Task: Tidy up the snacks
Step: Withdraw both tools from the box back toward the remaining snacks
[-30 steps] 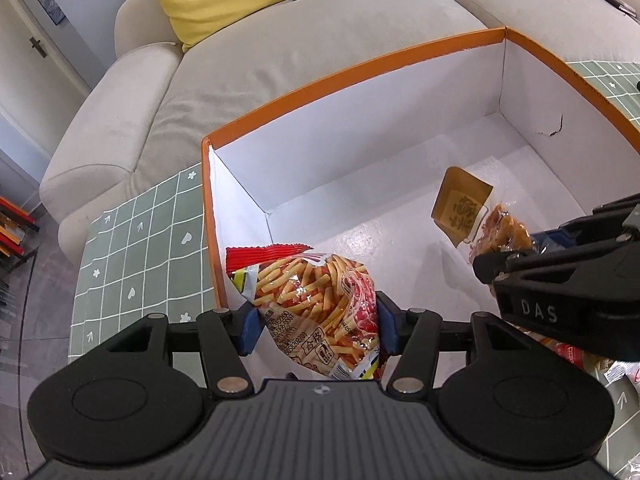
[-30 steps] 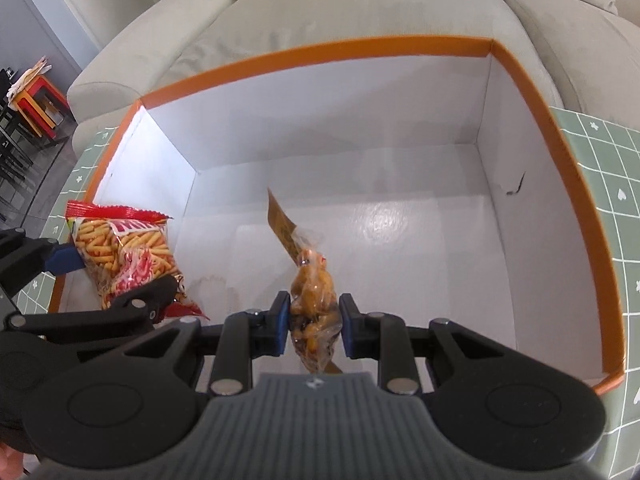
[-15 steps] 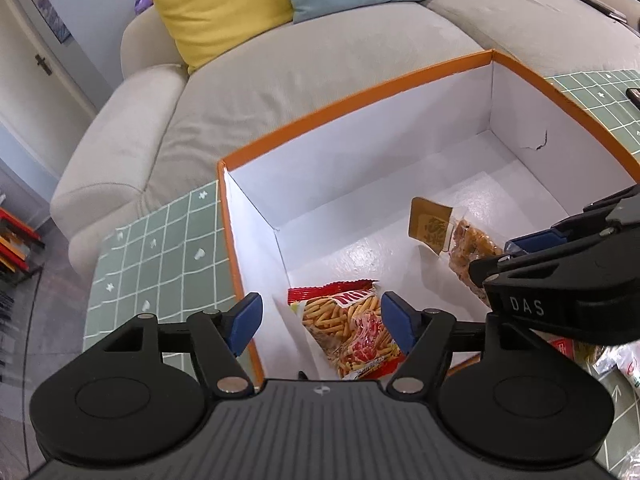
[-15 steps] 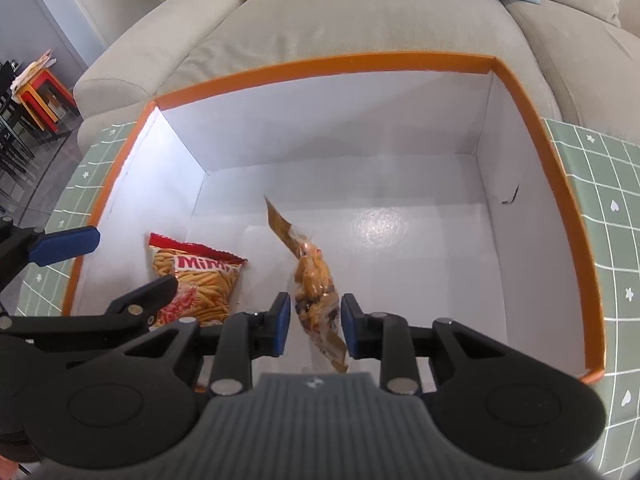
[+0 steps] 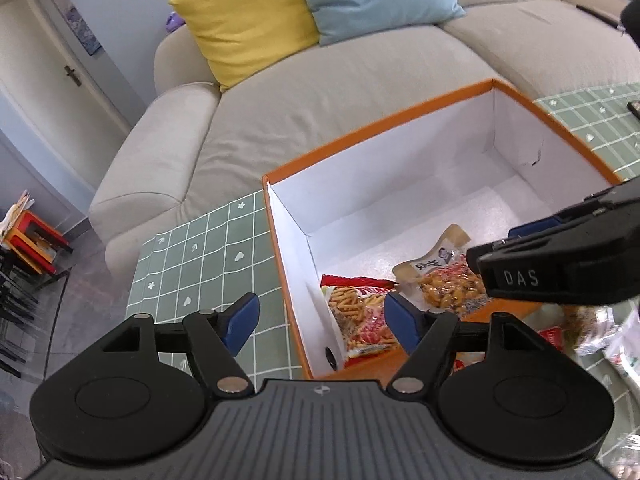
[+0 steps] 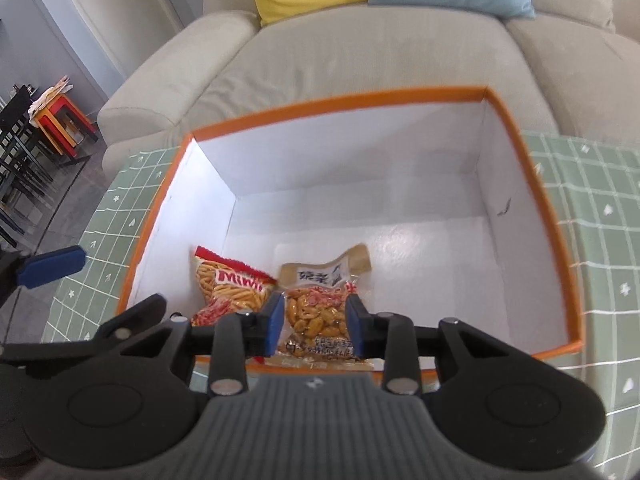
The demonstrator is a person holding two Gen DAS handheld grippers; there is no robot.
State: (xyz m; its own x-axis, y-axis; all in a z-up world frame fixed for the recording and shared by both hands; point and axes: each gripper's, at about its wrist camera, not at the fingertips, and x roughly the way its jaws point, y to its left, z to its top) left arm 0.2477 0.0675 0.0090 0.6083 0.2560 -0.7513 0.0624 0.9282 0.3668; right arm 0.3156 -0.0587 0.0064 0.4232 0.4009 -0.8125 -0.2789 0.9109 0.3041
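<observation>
- Below both tongs, on the white floor of the orange-rimmed box (image 6: 516, 168), two snack bags lie flat and side by side.
- Left tongs (image 5: 322, 320) are spread wide with nothing in them; they've just been opening. The red stick-snack bag (image 5: 360, 320) sits down under them, by the box's left wall.
- Right tongs (image 6: 314, 324) have just been opening too, pads apart. The peanut bag (image 6: 320, 300) lies on the box floor beneath the gap, not pinched.
- Box sits on the green checked bench (image 5: 192, 264), beige sofa (image 6: 360, 52) behind.
</observation>
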